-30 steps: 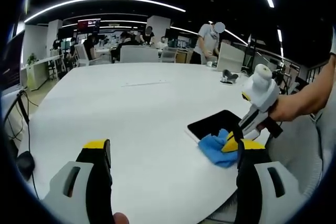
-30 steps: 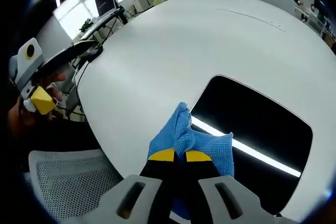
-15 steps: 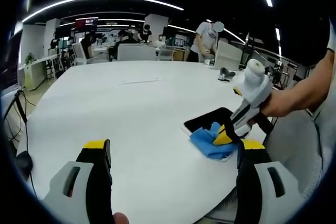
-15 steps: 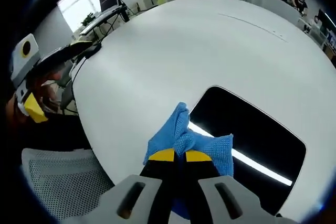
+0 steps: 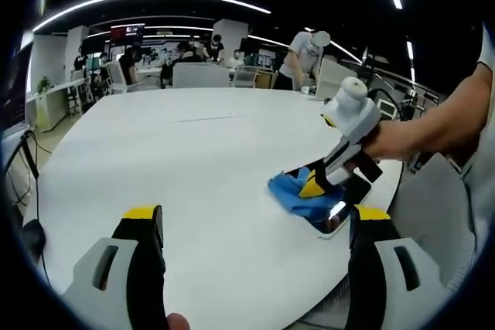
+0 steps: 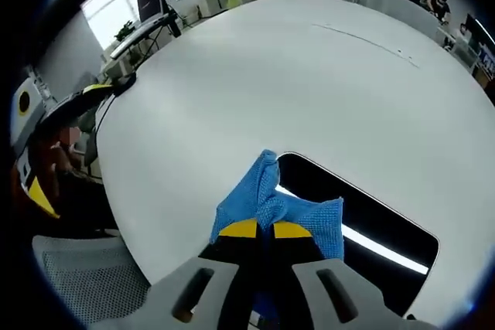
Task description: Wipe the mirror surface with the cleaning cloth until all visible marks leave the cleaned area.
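In the right gripper view, the right claw (image 6: 257, 229) is rising from the bottom centre of the frame with its two yellow-tipped jaws pressed together, pinching the blue cleaning cloth (image 6: 271, 205). The cloth is bunching up just above the jaw tips and is lying across the near left corner of the mirror (image 6: 371, 226), a dark rounded rectangle sitting in the lower right of the frame on the white counter (image 6: 271, 75). A bright strip of ceiling light is reflecting across the mirror's surface, to the right of the cloth. The left claw (image 6: 35, 195) is showing at the far left edge of this frame, next to a person's hand, too cut off there to judge its opening. A mesh chair (image 6: 89, 287) is filling the lower left corner.

In the left gripper view, the left claw (image 5: 255, 226) is reaching up from the bottom of the frame with its jaws standing wide apart and holding nothing, white counter (image 5: 178, 160) showing between them. Right of centre, the right claw (image 5: 313, 185) is coming in from the right, gripped by a hand (image 5: 387, 141), and is pressing the cleaning cloth (image 5: 290, 189) down onto the mirror (image 5: 340, 202) near the counter's right edge. People (image 5: 305, 59) are standing and sitting around desks in the office along the upper part of the frame.
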`<state>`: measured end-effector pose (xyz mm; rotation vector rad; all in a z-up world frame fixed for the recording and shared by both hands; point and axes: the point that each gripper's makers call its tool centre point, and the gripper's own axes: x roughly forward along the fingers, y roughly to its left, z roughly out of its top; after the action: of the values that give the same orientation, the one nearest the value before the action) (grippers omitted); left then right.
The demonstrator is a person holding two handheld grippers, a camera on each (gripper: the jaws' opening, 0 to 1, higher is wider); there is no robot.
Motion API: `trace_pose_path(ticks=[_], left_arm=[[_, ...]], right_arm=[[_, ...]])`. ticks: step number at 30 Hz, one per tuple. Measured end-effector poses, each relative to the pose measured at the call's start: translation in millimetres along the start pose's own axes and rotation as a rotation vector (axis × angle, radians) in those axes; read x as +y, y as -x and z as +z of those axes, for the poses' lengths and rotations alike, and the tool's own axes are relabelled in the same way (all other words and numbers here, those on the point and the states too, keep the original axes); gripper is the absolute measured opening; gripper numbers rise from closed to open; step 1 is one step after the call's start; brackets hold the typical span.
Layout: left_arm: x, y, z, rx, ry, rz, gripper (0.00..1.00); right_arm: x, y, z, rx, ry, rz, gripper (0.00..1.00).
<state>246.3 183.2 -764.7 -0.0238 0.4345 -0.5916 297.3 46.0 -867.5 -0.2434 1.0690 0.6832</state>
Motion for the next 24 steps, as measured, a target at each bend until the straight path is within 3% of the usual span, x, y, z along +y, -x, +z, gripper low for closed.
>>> trace_pose_path(ticks=[9, 19, 22, 24], left_arm=[[3.0, 2, 8.1, -0.024, -0.015, 0.033, 0.99], [7.6, 6, 6.8, -0.037, 0.025, 0.059, 0.99], [11.5, 6, 6.6, -0.031, 0.032, 0.077, 0.99], [8.9, 6, 12.8, -0.052, 0.054, 0.06, 0.99]], right_arm=[[-12, -8, 18.2, -0.001, 0.032, -0.011, 0.0], [-24, -14, 33.3, -0.016, 0.049, -0.012, 0.0], [-28, -15, 35.2, -0.025, 0.019, -0.003, 0.0], [-28, -14, 36.1, -0.028, 0.018, -0.01, 0.0]])
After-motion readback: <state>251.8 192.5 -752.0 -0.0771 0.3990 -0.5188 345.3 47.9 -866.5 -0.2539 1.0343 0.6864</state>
